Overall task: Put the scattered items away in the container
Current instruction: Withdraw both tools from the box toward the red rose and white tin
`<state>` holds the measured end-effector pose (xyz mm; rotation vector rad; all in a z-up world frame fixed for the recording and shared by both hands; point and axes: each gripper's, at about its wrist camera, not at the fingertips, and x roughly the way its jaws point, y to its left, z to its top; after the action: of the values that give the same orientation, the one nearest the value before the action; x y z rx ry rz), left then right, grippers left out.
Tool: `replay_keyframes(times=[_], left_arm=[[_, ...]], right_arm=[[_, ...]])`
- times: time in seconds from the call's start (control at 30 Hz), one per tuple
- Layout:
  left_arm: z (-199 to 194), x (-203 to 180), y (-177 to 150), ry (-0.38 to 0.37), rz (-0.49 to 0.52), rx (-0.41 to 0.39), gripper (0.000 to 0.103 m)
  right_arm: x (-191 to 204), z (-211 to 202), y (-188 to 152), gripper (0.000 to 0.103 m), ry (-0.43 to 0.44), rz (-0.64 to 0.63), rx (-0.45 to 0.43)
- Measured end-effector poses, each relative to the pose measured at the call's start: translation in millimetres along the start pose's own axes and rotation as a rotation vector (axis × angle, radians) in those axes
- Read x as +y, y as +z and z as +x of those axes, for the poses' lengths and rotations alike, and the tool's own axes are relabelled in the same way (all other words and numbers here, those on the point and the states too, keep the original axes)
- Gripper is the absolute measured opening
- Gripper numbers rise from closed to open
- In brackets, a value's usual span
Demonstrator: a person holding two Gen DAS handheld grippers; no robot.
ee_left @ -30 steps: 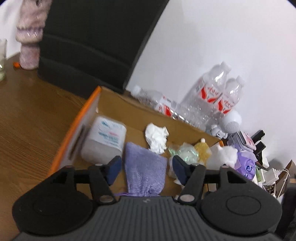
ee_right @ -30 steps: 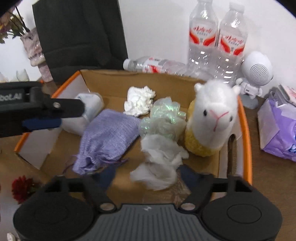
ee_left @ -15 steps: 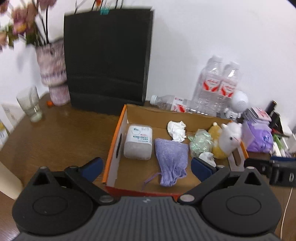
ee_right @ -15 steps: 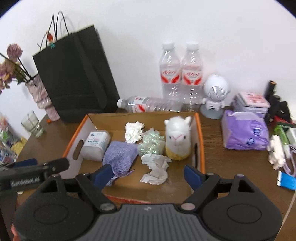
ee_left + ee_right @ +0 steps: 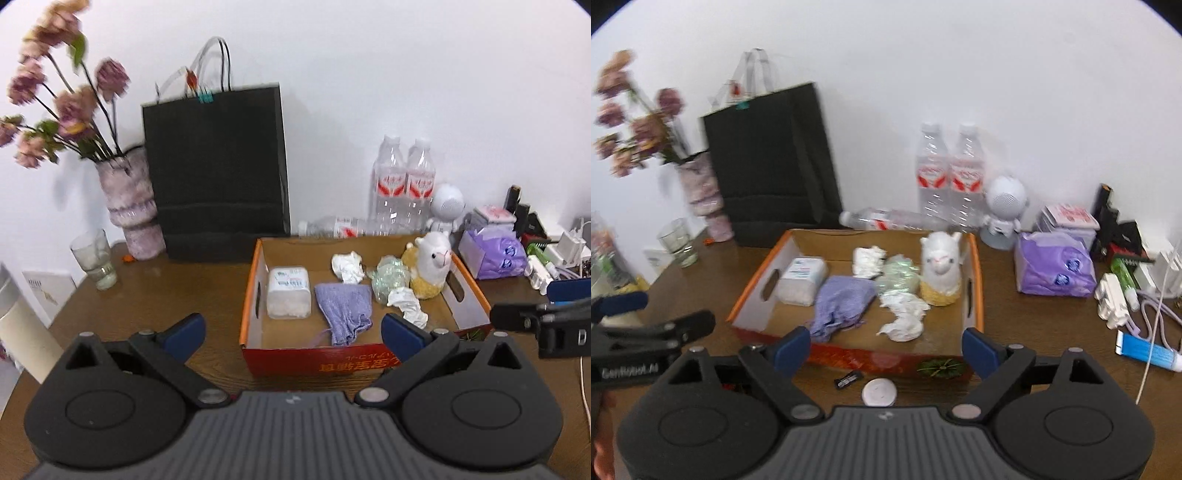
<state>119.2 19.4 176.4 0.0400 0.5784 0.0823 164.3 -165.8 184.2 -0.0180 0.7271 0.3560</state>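
Cardboard box (image 5: 975, 266) is the landmark, sitting on the wooden table (image 5: 155, 291) with the tidied things already inside: a plastic tub (image 5: 801, 280) against its left wall, a purple pouch (image 5: 840, 304) just right of that, two crumpled tissues (image 5: 901, 314), an iridescent wrapper (image 5: 899, 277) and a plush alpaca (image 5: 940, 266) standing upright near its right wall. In front of the box's near wall, on bare table, lie a small black sharpener-like piece (image 5: 848, 379), a white round disc (image 5: 879, 393) and a green spiky ornament (image 5: 940, 365) — my guess is these are what remains.

Risks, as I judge them: the disc is flat and low, so the fingers could skid over it or scrape the table; the black piece is small and may squirt sideways; and a careless sweep toward the box could knock the alpaca over or shove the box itself.

Right gripper (image 5: 886, 349) hovers on the near side of the box, jaws spread wide and empty, with the leftover bits just below and between them. Left gripper (image 5: 291, 332) hangs near the box's front-left corner, also wide apart and holding nothing — the box interior lies beyond its fingertips.
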Motion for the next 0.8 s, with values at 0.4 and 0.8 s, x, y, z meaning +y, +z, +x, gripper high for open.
replay_keyframes(times=[0.4,0.8], left_arm=[[-62.7,-23.8,-161.0,0.031,0.036,-0.157,0.103],[-77.7,-20.4,-225.0,-0.006,0.033,-0.077,0.103]], right_arm=[[25.3,-49.6,-153.8,0.096,0.101,-0.095,-0.209],[32.3,-60.0,-243.0,0.095,0.088,-0.044,-0.197]])
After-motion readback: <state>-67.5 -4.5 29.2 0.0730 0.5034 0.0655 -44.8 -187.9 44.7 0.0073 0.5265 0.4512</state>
